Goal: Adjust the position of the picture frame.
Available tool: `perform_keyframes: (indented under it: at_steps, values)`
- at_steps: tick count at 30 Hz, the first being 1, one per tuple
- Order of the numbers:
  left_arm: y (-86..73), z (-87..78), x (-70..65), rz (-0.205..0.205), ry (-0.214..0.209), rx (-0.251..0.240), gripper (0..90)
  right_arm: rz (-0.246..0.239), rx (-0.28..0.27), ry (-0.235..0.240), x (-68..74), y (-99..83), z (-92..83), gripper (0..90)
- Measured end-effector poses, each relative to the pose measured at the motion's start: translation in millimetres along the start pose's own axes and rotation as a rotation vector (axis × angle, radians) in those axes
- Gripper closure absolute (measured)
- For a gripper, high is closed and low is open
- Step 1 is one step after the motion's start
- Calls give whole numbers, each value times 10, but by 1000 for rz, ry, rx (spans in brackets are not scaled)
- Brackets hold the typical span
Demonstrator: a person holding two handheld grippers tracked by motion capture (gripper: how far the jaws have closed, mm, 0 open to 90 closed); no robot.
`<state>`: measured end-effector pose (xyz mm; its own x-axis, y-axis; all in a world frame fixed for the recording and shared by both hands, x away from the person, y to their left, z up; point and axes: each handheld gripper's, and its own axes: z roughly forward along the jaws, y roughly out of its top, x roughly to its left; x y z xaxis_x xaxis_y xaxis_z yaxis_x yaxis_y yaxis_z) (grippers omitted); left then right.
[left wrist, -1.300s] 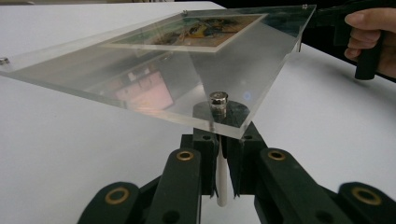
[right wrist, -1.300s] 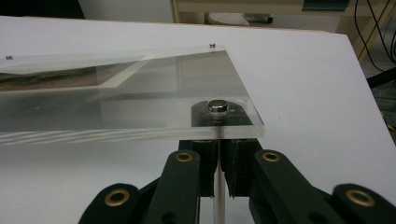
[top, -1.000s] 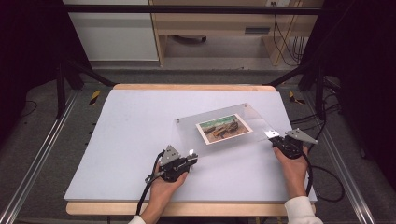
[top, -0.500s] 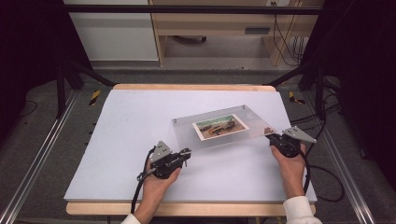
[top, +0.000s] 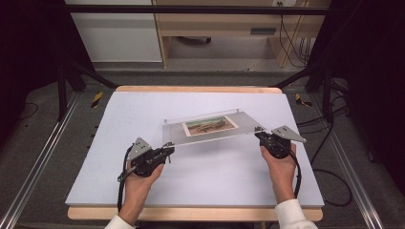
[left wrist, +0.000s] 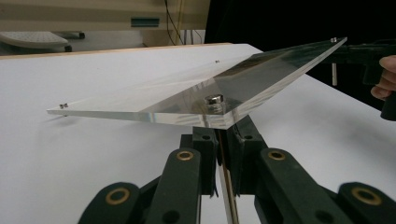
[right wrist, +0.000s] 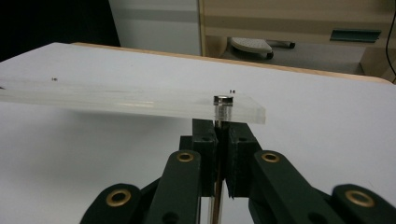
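A clear acrylic frame (top: 239, 131) with a small landscape photo (top: 211, 125) in its middle hangs level above the white table (top: 143, 109). My left gripper (top: 167, 150) is shut on the frame's near left corner, and its jaws close under the corner's metal pin (left wrist: 214, 99). At the near right corner my right gripper (top: 260, 135) is shut the same way. From the left gripper (left wrist: 219, 140) the frame (left wrist: 154, 105) stretches away to the other hand (left wrist: 385, 79). Seen from the right gripper (right wrist: 222, 135), the frame (right wrist: 116, 105) runs off to the left behind its pin (right wrist: 222, 100).
The table has a wooden rim (top: 200, 89) at the far edge. Metal rails (top: 38, 162) run along both sides. Cables (top: 329, 176) trail on the floor at the right. A cabinet (top: 114, 33) and a wooden desk (top: 219, 24) stand behind the table.
Both grippers have carried the frame to the left and a little toward me. It now hangs higher above the table.
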<state>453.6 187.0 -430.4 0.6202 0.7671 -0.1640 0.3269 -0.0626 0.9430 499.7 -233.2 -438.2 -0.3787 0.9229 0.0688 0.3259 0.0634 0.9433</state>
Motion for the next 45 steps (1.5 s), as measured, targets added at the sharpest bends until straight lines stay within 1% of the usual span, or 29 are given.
perform_keyframes:
  at_steps: [3,4,5,8,9,10,12,16,20,23,28,31,33,36,40,45]
  values:
    - [28,-35,54,4,6,-5,814,-1,-2,-7,68,27,20,844]
    - [40,-52,76,9,8,-7,813,2,-1,-11,118,46,29,844]
    - [46,-62,88,13,11,-8,813,2,-1,-11,118,46,29,844]
    - [73,-104,168,23,16,-16,812,7,-8,-14,191,72,50,843]
    - [79,-112,191,24,16,-18,812,8,-8,-16,237,85,70,843]
    - [89,-125,229,27,21,-21,812,8,-8,-16,237,85,70,843]
    - [98,-149,293,29,27,-27,812,14,-11,-21,300,97,103,842]
    - [105,-201,416,27,34,-38,812,4,-17,-19,415,109,169,839]
    - [109,-212,493,28,37,-43,812,0,-21,-20,496,129,185,838]
    - [107,-193,521,31,34,-46,812,-6,-22,-30,528,132,168,836]
    - [95,-128,532,33,23,-42,811,-12,-17,-52,527,114,109,834]
    - [89,-109,541,32,19,-41,811,-6,-18,-59,529,106,74,834]
    - [91,-107,550,34,19,-45,810,-4,-19,-58,536,101,53,832]
    - [92,-116,561,34,19,-46,810,-21,-16,-61,570,97,5,827]
    - [96,-128,578,37,22,-50,810,-23,-24,-56,610,107,-60,826]
    - [96,-132,602,38,27,-51,810,-23,-19,-55,642,91,-69,822]
